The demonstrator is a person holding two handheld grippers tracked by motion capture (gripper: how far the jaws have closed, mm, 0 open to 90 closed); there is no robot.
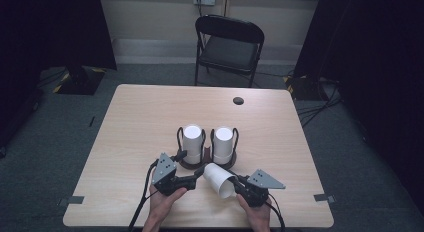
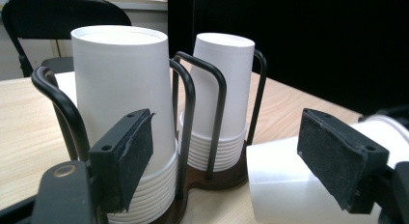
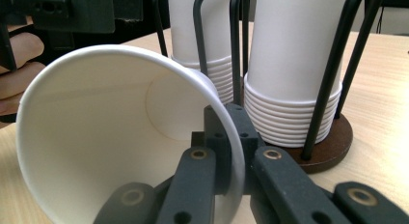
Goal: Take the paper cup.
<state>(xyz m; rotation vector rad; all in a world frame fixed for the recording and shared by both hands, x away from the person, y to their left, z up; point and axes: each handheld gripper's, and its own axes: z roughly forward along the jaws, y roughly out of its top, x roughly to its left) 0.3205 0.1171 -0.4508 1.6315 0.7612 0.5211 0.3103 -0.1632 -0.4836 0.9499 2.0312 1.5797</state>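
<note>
We saw the table (image 1: pixel 135 117) carrying a black cup holder (image 1: pixel 207 162) with two stacks of white cups (image 1: pixel 192 142), nearer its near edge. Our right gripper (image 1: pixel 239 184) was clamped on the rim of a loose paper cup (image 1: pixel 220 179), lying sideways just before the holder. Our left gripper (image 1: pixel 192 179) stood apart, pads off the cup's base.

The right gripper (image 3: pixel 230 142) is pinching the rim of a white paper cup (image 3: pixel 111 137), one jaw inside the wall and one outside. The cup is lying tilted, its mouth facing the camera. Behind it, two stacks of cups (image 3: pixel 289 64) are standing upside down in a black wire holder (image 3: pixel 333 142) on the wooden table (image 3: pixel 381 79).
</note>
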